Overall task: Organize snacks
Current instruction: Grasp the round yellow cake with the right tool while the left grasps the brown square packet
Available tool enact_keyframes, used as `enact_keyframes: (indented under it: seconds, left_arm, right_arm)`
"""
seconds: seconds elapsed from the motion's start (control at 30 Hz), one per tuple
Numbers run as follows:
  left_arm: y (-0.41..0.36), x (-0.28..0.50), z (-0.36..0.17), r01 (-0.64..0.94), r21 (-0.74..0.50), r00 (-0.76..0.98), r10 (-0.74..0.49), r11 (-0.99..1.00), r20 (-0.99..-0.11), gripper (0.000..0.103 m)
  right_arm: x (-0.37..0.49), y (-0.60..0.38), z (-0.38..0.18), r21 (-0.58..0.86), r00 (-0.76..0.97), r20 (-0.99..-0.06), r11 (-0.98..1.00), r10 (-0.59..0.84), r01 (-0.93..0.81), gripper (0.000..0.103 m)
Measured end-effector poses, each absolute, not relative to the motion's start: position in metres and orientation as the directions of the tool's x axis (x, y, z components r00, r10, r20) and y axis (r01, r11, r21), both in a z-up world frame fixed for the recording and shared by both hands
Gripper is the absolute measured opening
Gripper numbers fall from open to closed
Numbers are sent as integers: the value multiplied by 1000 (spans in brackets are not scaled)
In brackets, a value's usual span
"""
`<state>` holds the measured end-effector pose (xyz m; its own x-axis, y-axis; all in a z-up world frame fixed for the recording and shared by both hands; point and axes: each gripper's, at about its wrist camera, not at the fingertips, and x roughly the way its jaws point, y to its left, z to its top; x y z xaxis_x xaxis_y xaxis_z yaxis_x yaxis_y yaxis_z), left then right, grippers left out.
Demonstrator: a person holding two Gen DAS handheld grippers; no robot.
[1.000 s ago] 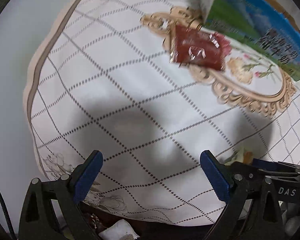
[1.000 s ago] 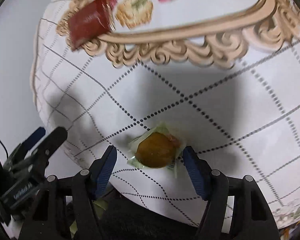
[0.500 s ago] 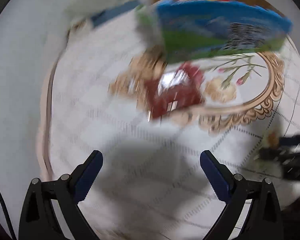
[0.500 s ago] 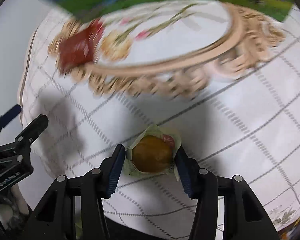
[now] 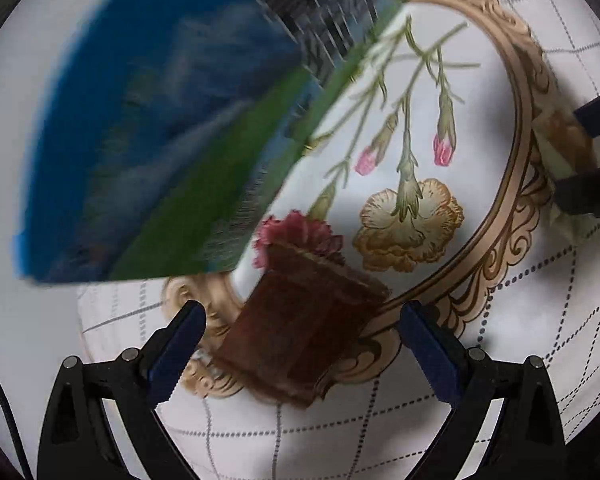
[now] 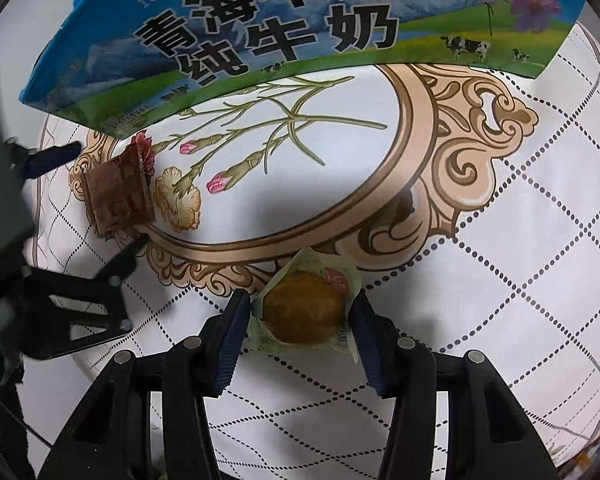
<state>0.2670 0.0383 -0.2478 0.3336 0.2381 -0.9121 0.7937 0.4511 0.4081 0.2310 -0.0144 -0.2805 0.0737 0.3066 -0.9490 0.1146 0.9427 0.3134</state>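
A dark red snack packet (image 5: 300,332) lies on the patterned tablecloth, between the open jaws of my left gripper (image 5: 302,344); it also shows in the right wrist view (image 6: 118,196). My right gripper (image 6: 300,312) is shut on a round brown cake in a clear green-edged wrapper (image 6: 302,308) and holds it just above the cloth. That cake and the right gripper show at the right edge of the left wrist view (image 5: 568,148). A blue and green milk carton box (image 6: 284,28) stands at the back of the table, close to the left gripper (image 5: 152,128).
The round table has a white cloth (image 6: 520,240) with a dotted diamond grid and a gold oval flower frame (image 6: 412,152). The left gripper's body (image 6: 60,288) is at the left in the right wrist view. The table edge runs along the left.
My left gripper has moved forward to the red packet, which now lies between its jaws. My right gripper closed on the cake and moved it forward toward the box.
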Motion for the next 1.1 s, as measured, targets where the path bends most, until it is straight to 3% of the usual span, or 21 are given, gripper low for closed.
enact_keyframes:
  seconds: [0.07, 0.1, 0.13, 0.3, 0.47, 0.63, 0.83, 1.07, 1.1]
  left_arm:
    - [38, 272, -252, 805, 371, 303, 216, 464, -928, 91]
    - [37, 275, -252, 805, 343, 277, 205, 484, -939, 75]
    - [38, 281, -252, 799, 309, 245, 191, 515, -951, 66]
    - [68, 292, -248, 671, 213, 153, 149, 710, -977, 66]
    - [116, 292, -250, 289, -17, -72, 4, 957, -997, 66]
    - [145, 278, -253, 22, -175, -141, -170, 984, -975, 67]
    - [143, 265, -264, 61, -228, -167, -215, 972, -962, 84]
    - [93, 245, -262, 217, -164, -161, -130, 962, -978, 84]
    - [91, 240, -261, 213, -148, -142, -120, 966, -983, 79]
  right_arm:
    - [235, -23, -279, 317, 74, -948, 941, 310, 116, 54]
    - [236, -23, -280, 320, 74, -947, 940, 313, 119, 54]
    - [237, -23, -281, 321, 72, -947, 939, 314, 122, 54]
    - [238, -35, -282, 319, 67, -948, 940, 312, 122, 54]
    - [233, -49, -281, 288, 60, -957, 953, 283, 95, 53]
    - [218, -58, -285, 268, 36, -963, 961, 266, 67, 53]
    - [219, -56, -295, 277, 3, -961, 957, 278, 83, 58]
    - [223, -49, -310, 247, -15, -969, 967, 248, 56, 61]
    - [222, -46, -311, 240, -13, -971, 970, 240, 48, 60]
